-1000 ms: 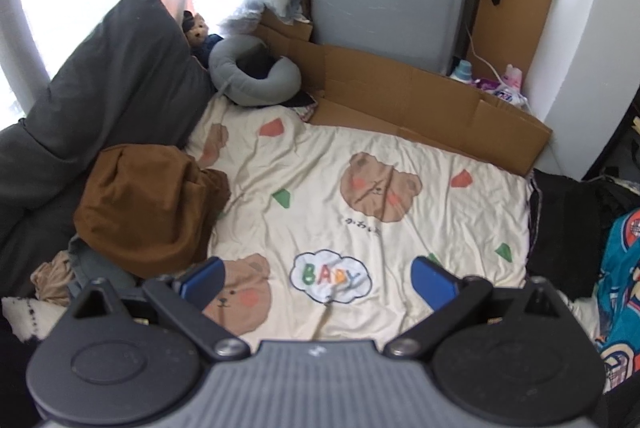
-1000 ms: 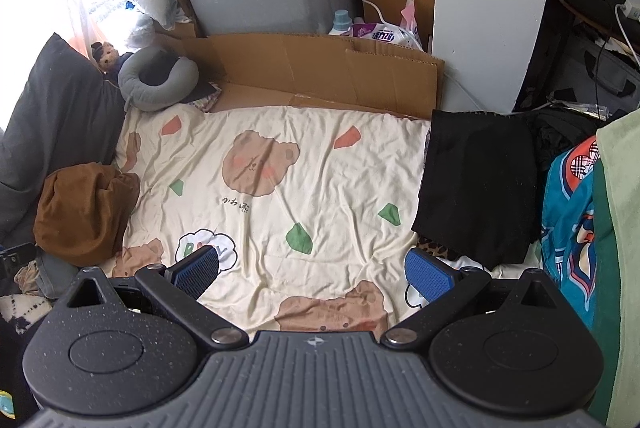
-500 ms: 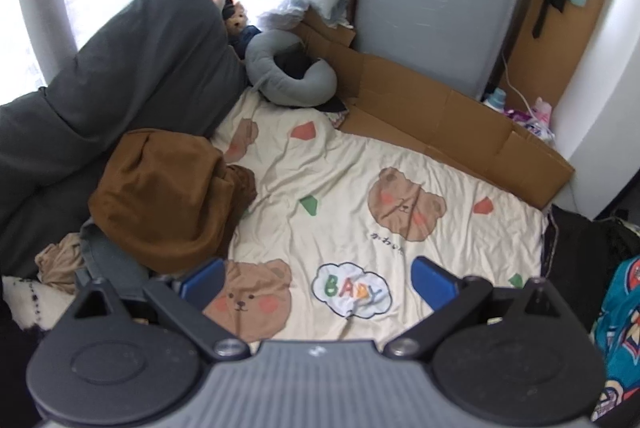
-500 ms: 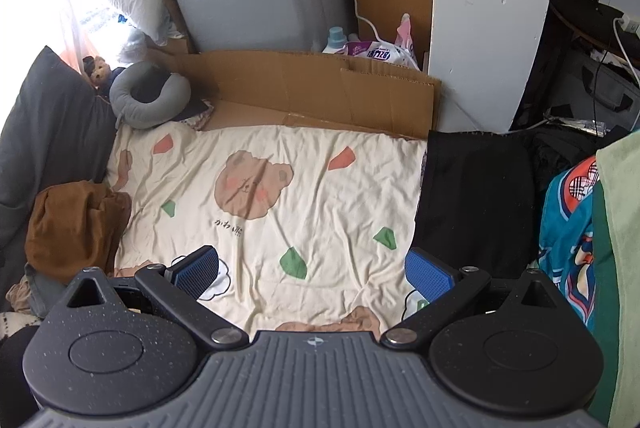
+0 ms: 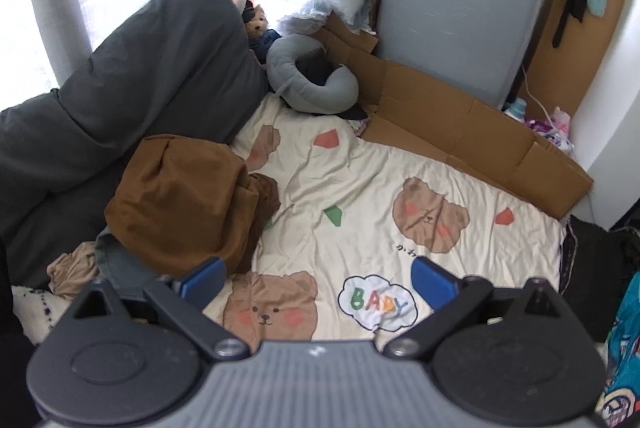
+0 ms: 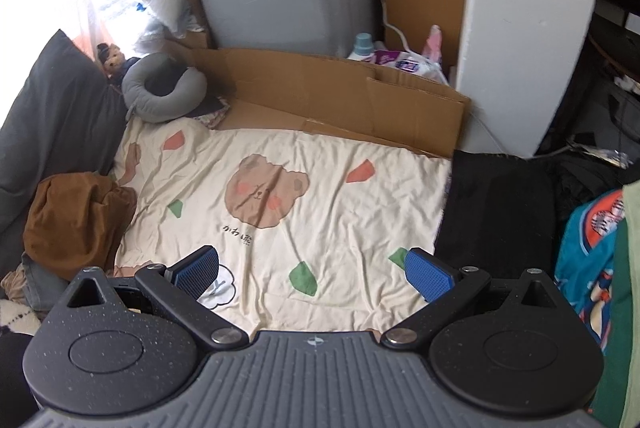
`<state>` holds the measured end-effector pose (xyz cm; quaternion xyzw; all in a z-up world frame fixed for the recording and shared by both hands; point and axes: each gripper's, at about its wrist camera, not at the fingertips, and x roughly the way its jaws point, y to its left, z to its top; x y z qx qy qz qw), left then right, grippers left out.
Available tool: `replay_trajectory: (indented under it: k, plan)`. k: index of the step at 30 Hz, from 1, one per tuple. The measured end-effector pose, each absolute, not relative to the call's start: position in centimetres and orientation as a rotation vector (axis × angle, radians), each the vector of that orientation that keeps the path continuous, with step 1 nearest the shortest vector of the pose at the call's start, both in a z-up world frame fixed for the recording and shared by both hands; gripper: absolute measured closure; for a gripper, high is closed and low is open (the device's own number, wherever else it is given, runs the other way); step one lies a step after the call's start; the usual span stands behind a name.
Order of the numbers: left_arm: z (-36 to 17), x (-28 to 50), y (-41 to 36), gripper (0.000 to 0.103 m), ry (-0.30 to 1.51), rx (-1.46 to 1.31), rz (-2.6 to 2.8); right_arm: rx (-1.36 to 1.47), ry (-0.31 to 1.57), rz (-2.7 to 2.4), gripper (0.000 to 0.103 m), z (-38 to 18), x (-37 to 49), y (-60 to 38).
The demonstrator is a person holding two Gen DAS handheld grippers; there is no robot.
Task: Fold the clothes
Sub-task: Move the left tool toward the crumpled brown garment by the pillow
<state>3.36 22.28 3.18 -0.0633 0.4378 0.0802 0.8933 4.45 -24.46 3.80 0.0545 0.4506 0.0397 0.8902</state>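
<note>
Both tools, left (image 5: 316,278) and right (image 6: 314,270), are wide open, holding nothing, above the bear-print sheet (image 6: 320,204). Brown garment (image 5: 188,196) sits bunched at the sheet's left edge, black one (image 6: 496,212) flat on the right. Can't tell folded stack from pending pile.

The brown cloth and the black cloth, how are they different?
The brown cloth is bunched in a lumpy heap; the black cloth lies spread out flat. The brown one sits at the blanket's left edge by the dark pillow, the black one at its right edge. Neither is held by a gripper.
</note>
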Motion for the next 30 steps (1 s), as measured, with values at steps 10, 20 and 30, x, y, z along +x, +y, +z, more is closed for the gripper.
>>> replay_trajectory:
  k: [10, 20, 30]
  plan:
    - [2.7, 5.1, 25.0, 0.004, 0.903, -0.143, 0.21, 0.106, 0.957, 0.106, 0.001, 3.3, 8.0, -24.1]
    - [0.6, 7.6, 27.6, 0.004, 0.887, -0.165, 0.291, 0.047, 0.941, 0.174, 0.001, 2.3, 12.7, -23.0]
    - [-2.7, 10.3, 30.2, 0.005, 0.868, -0.191, 0.364, 0.012, 0.957, 0.266, 0.001, -0.1, 18.3, -22.1]
